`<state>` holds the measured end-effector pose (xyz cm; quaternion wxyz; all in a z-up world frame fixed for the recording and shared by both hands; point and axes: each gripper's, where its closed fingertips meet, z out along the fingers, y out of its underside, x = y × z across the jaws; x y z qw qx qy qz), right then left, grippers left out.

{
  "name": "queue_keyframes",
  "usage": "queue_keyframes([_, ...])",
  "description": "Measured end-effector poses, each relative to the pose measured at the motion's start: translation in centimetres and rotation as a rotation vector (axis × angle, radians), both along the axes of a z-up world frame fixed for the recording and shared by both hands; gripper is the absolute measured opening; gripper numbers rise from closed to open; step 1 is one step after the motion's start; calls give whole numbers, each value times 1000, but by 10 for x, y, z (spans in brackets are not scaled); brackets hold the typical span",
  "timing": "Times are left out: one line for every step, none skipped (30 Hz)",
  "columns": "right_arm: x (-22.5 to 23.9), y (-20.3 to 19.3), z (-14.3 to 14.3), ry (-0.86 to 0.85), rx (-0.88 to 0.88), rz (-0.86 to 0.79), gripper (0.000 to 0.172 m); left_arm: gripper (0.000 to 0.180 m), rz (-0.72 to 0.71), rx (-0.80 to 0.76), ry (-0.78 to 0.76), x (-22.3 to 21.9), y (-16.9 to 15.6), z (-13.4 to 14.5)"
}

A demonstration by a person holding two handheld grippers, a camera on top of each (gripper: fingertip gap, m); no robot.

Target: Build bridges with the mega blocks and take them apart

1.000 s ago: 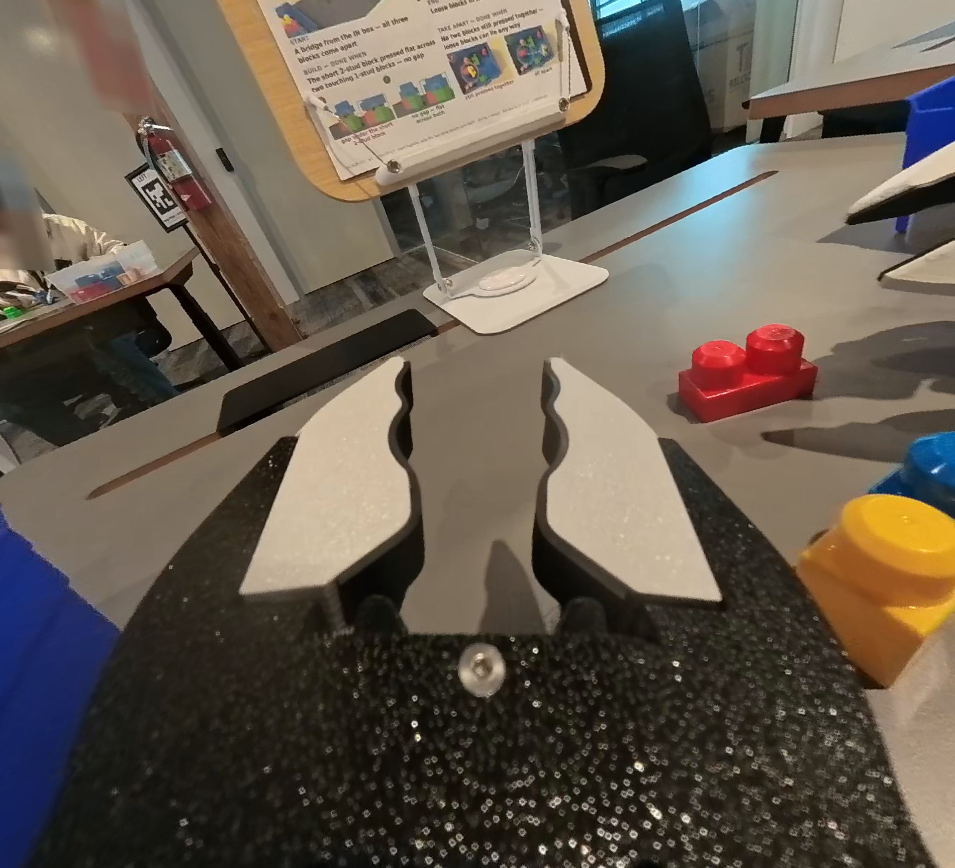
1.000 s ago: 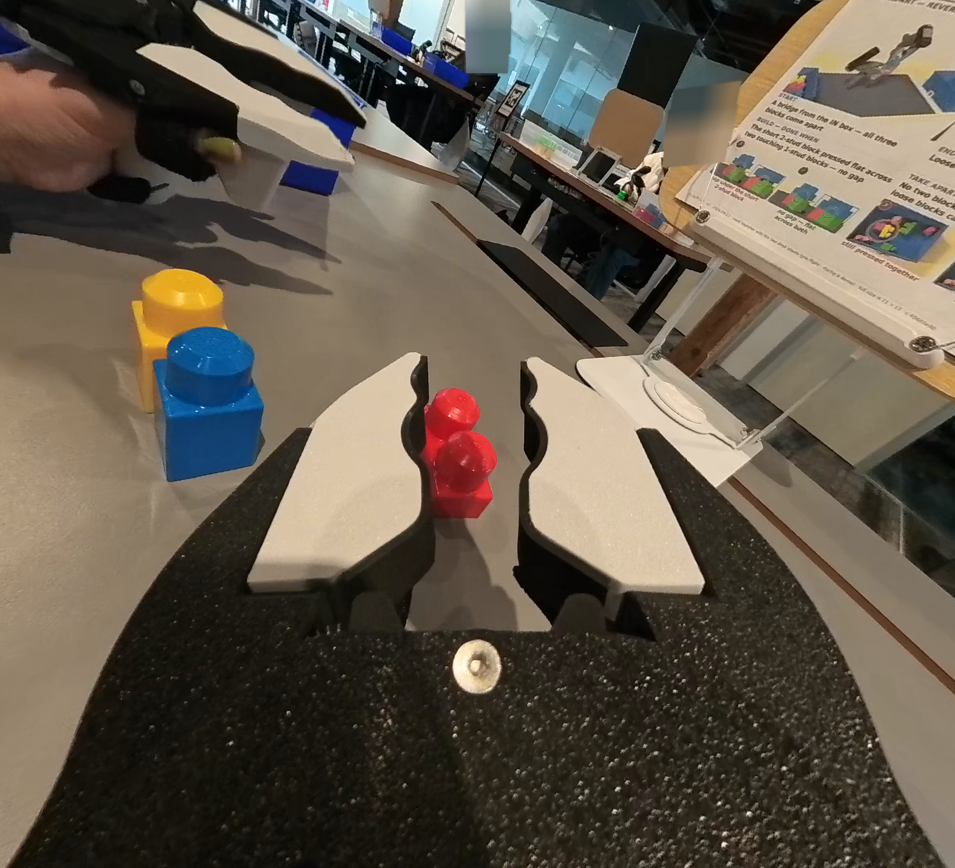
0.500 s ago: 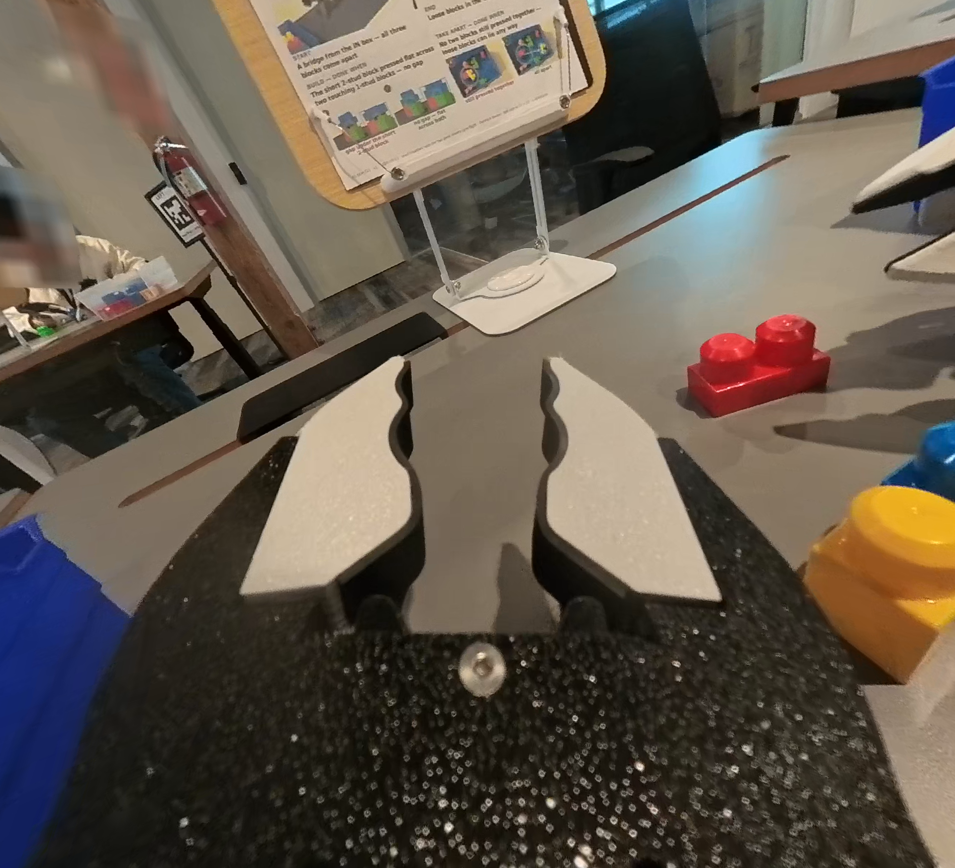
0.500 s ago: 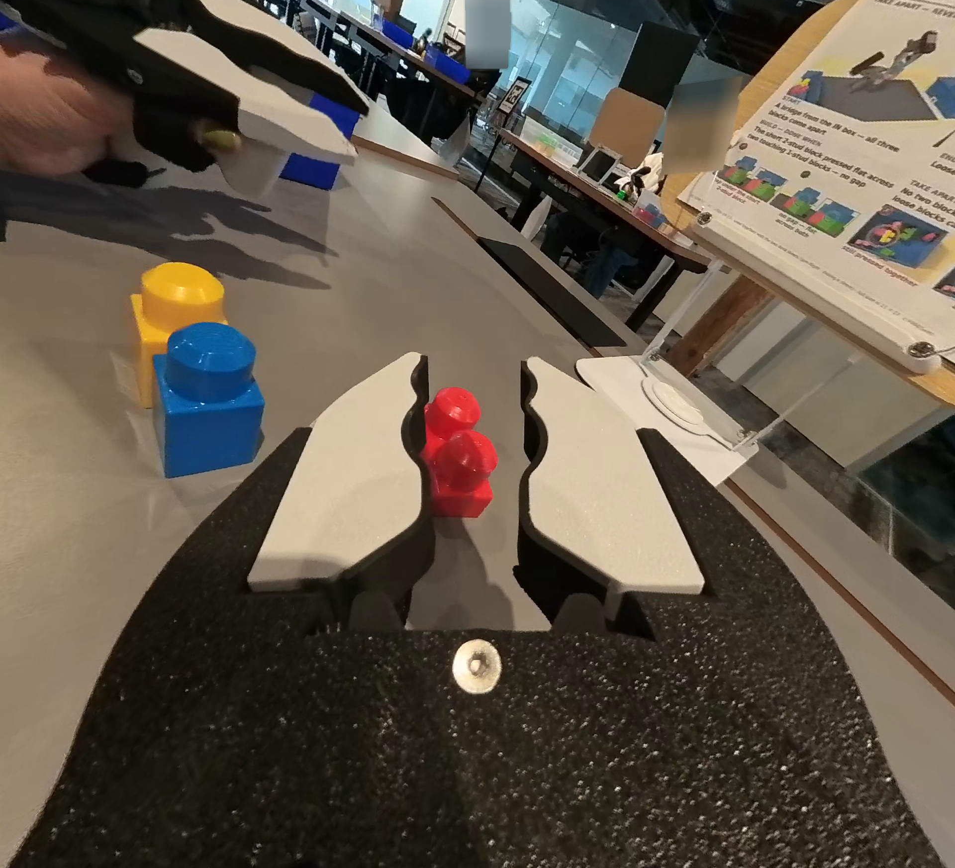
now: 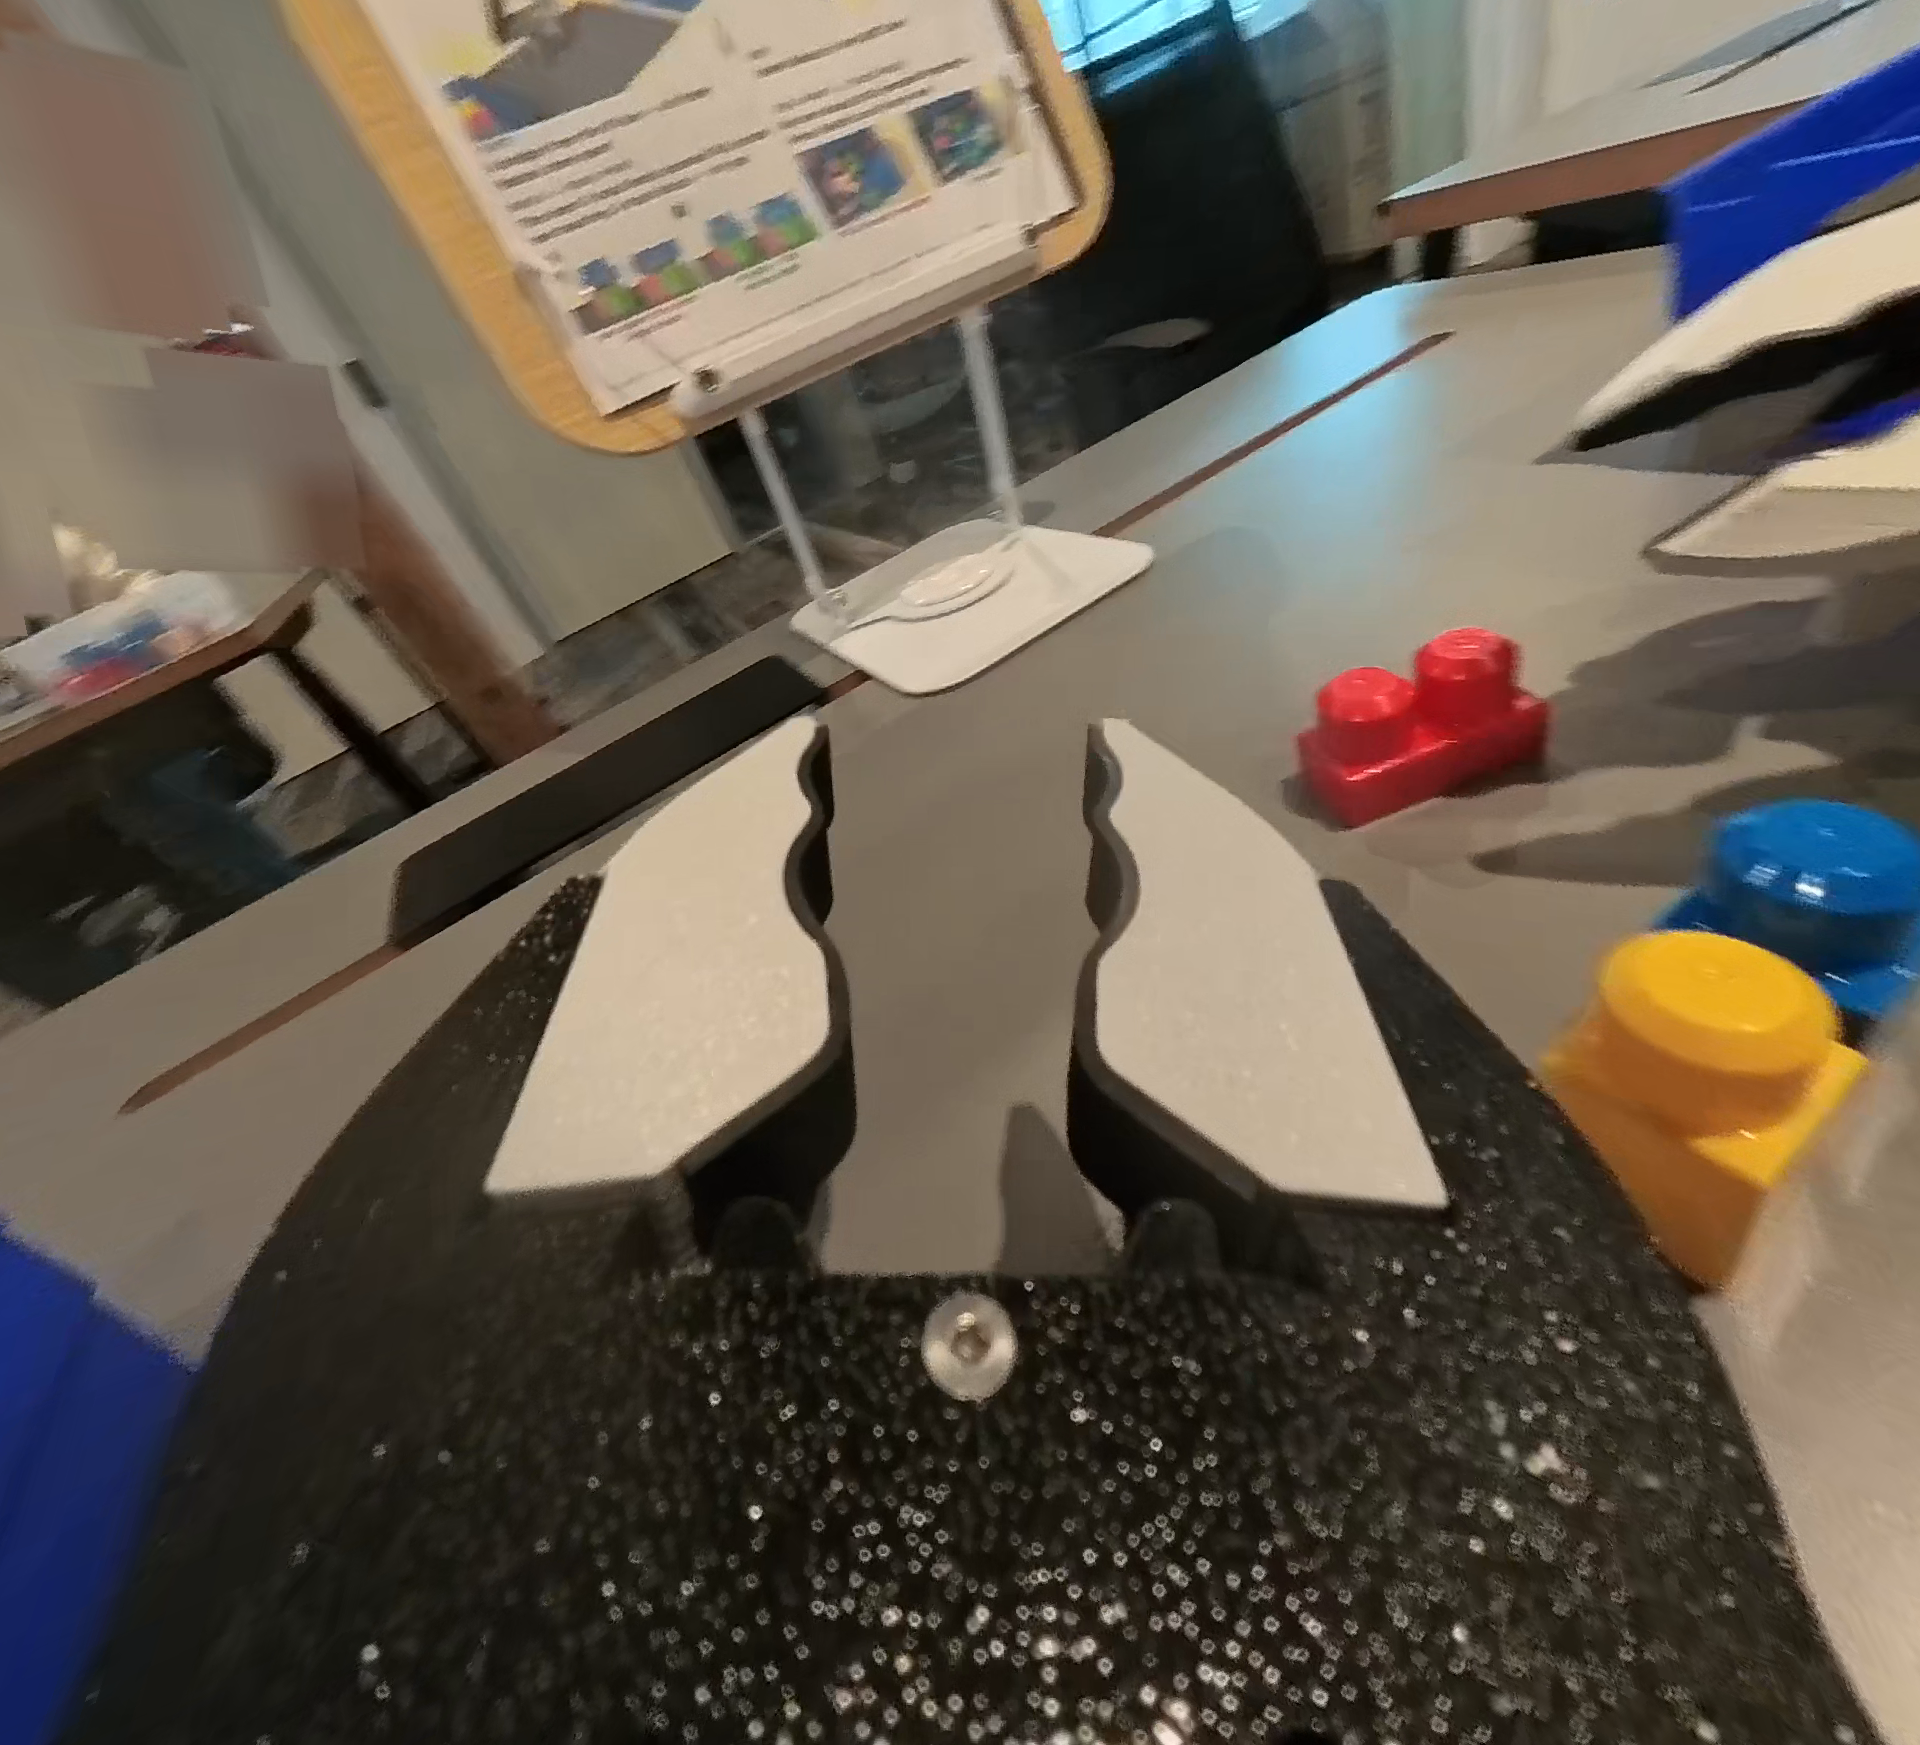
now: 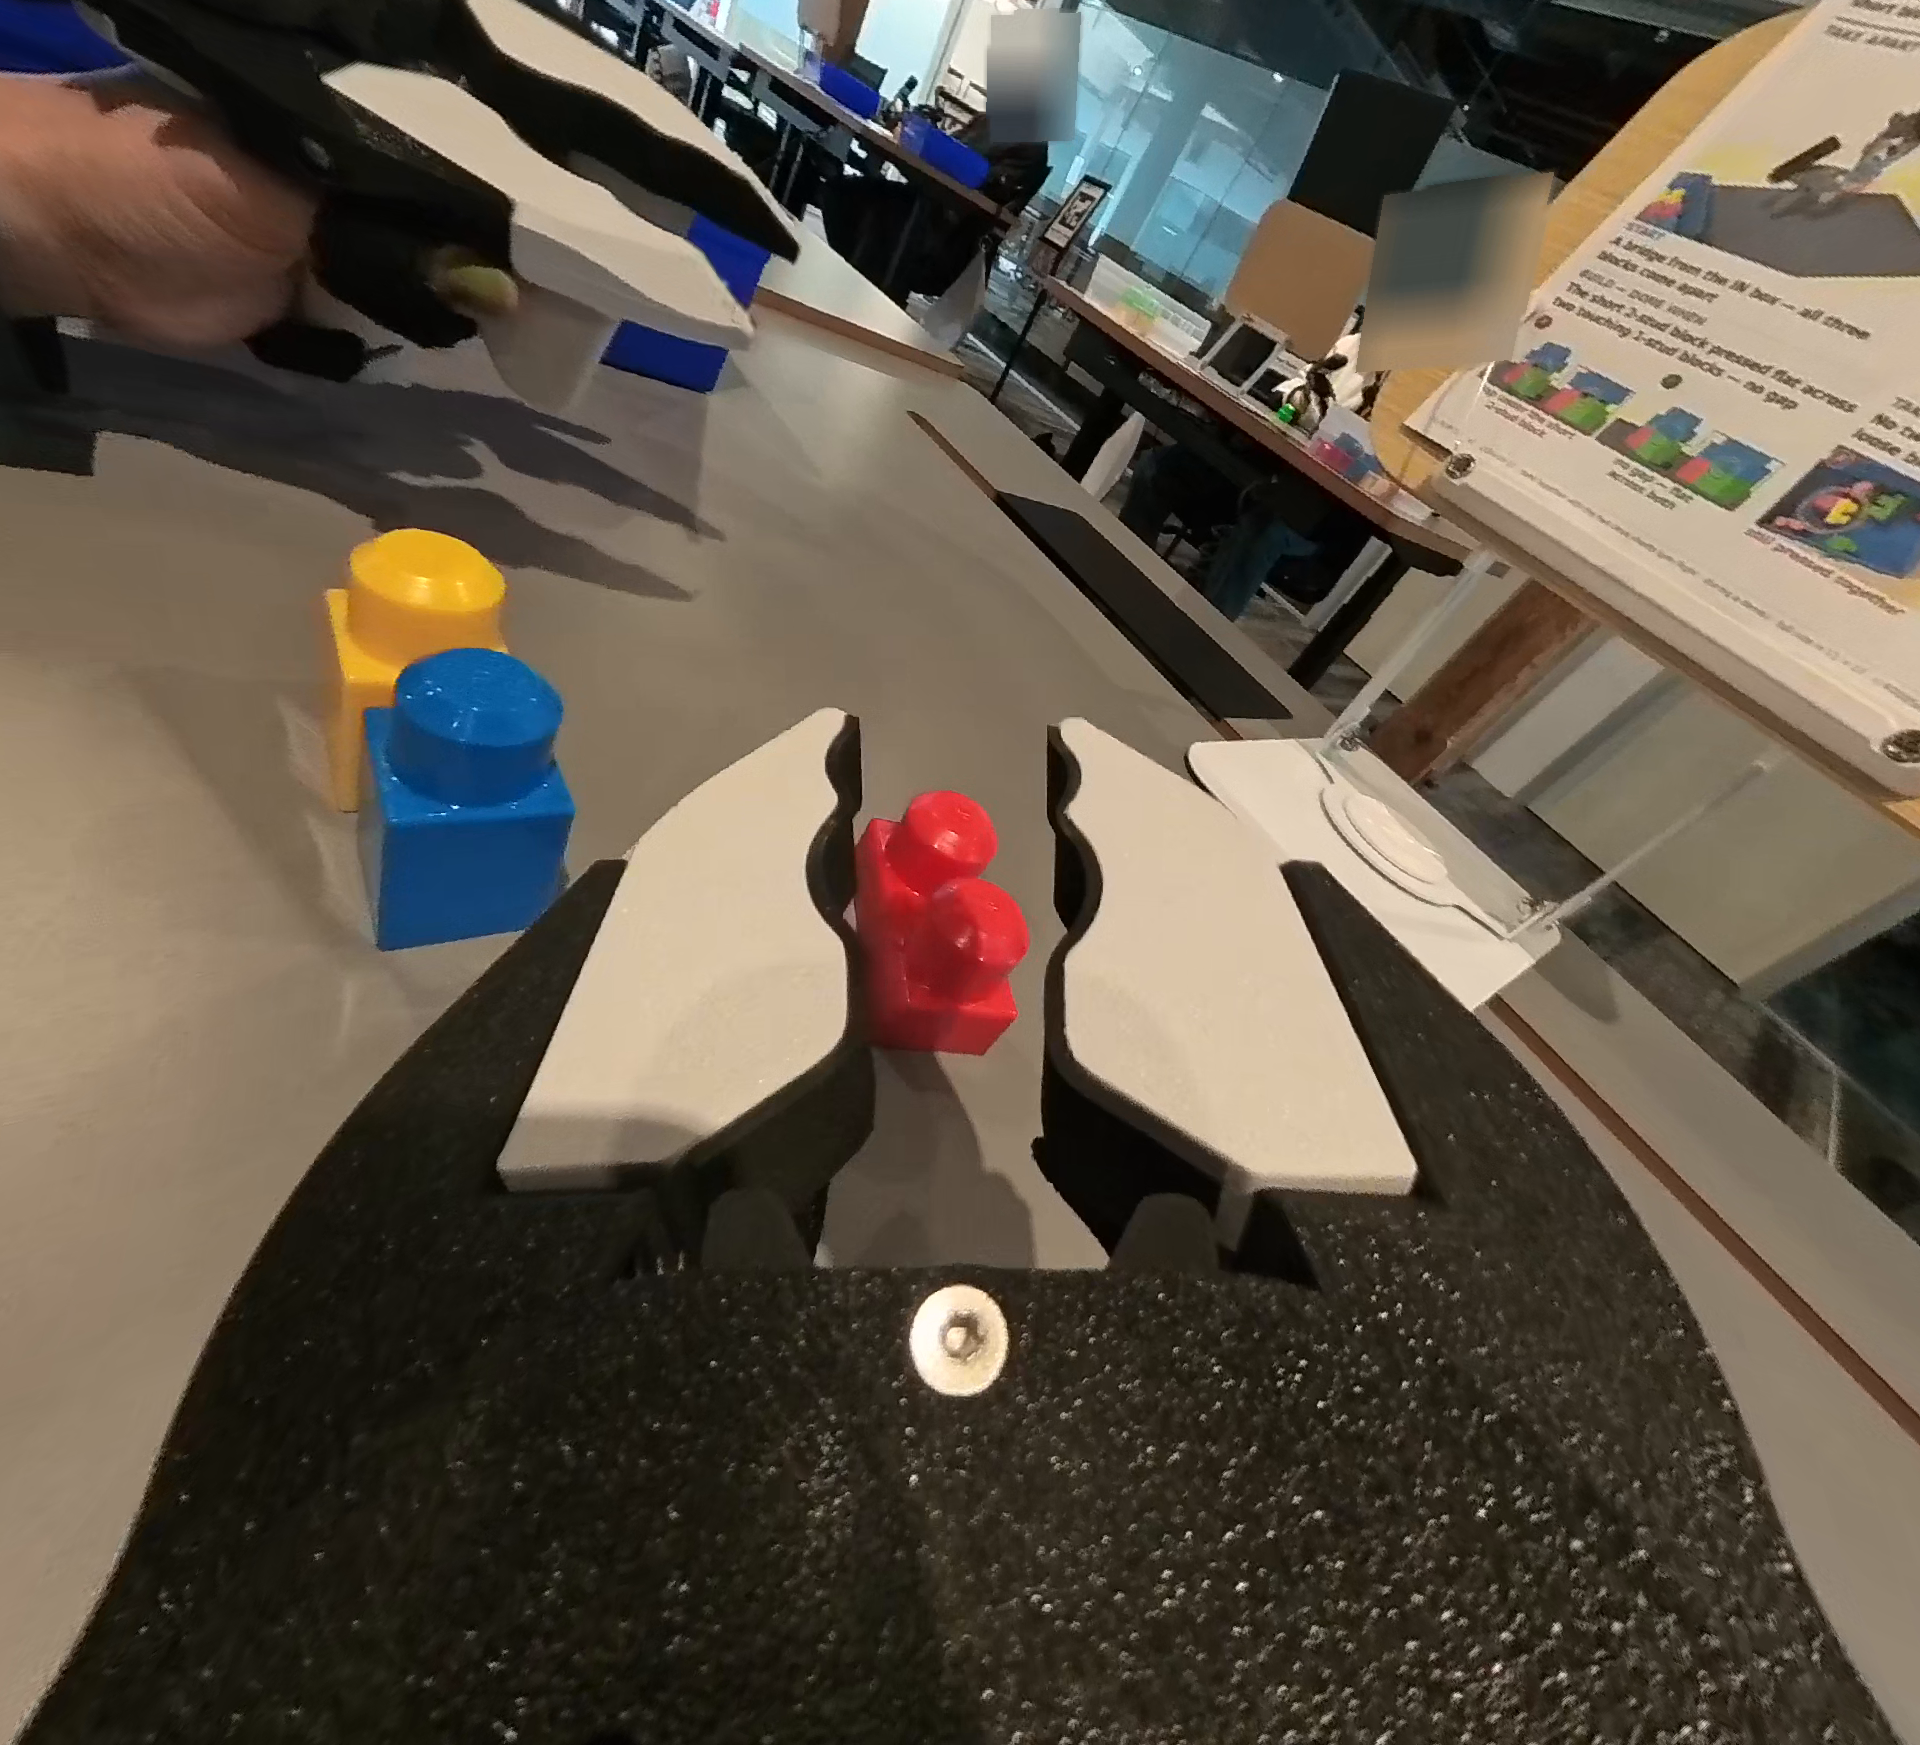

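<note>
Glossy smooth plastic: red block, blue block and yellow block at 10 o'clock. Worktop: matt, smooth grey. Hand-held gripper: matt pale fingers, rough speckled black body.

You had an instruction board on a clear stand w/ white base at the far edge of the grey table. A black strip lay beside it. More desks stood in the bkgd.
</note>
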<state>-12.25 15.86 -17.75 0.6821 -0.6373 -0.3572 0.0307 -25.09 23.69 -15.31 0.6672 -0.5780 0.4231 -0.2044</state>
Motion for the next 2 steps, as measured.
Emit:
queue_keyframes([0, 0, 0, 0, 1, 1, 34, 46, -22, -3, 3, 1, -2, 0])
queue_keyframes([0, 0, 0, 0, 2, 3, 34, 46, -40, -8, 4, 1, -3, -1])
